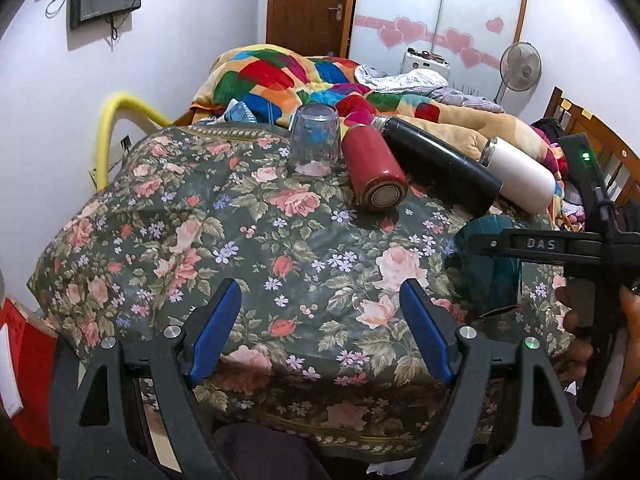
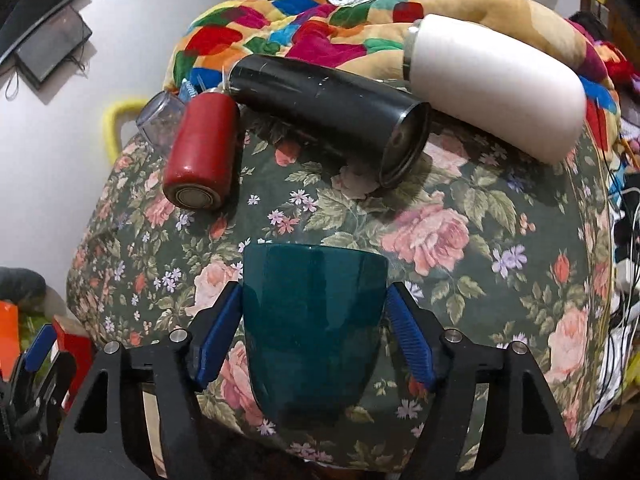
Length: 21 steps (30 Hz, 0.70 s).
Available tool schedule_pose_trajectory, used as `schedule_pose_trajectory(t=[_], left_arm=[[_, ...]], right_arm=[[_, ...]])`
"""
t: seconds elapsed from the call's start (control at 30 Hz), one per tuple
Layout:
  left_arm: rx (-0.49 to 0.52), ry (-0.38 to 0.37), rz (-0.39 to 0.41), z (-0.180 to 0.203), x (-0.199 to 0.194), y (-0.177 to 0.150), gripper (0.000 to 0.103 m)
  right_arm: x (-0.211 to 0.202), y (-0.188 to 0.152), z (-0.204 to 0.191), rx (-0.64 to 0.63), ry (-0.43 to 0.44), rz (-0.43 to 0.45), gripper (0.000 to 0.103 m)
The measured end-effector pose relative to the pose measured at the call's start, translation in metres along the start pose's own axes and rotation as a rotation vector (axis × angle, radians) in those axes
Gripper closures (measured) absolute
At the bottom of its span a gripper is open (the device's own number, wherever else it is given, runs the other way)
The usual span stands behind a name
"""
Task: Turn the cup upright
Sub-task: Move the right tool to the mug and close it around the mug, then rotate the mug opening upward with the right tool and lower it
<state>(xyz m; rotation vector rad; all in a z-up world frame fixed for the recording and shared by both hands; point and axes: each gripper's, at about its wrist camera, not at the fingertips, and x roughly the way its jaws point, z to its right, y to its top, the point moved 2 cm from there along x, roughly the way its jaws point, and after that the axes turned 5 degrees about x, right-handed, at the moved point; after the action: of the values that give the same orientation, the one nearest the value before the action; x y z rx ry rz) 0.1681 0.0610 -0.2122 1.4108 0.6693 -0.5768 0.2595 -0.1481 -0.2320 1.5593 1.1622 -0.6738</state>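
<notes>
In the left wrist view, the left gripper (image 1: 320,320) hangs spread over the floral cloth (image 1: 256,240), with the teal cup (image 1: 488,264) at near right. In the right wrist view, the right gripper (image 2: 314,320) pinches that cup (image 2: 312,320), which sits near on the cloth with its wide end pointing far; three flasks lie beyond.

Glossy dark teal cup (image 2: 312,320) sitting on the floral cloth, near right of the scene, wider end facing far, narrower rounded end pointing near

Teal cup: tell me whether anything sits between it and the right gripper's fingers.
Nothing visible does. The teal cup sits between the right gripper fingers, blue pads at both sides. The red flask and black flask lie farther back on the floral cloth.
</notes>
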Motion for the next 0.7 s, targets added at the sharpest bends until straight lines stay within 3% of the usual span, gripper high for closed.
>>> schedule_pose_trajectory(t=[0.2, 0.3, 0.7], left_arm=[[0.001, -0.008, 0.008, 0.005, -0.004, 0.002, 0.022], [0.009, -0.008, 0.011, 0.008, -0.006, 0.004, 0.022], [0.02, -0.004, 0.02, 0.013, -0.008, 0.01, 0.022]], right_arm=[[0.03, 0.008, 0.007, 0.026, 0.038, -0.119, 0.032], [0.028, 0.009, 0.004, 0.004, 0.024, -0.117, 0.032], [-0.012, 0.011, -0.022, -0.16, -0.029, 0.052, 0.033]])
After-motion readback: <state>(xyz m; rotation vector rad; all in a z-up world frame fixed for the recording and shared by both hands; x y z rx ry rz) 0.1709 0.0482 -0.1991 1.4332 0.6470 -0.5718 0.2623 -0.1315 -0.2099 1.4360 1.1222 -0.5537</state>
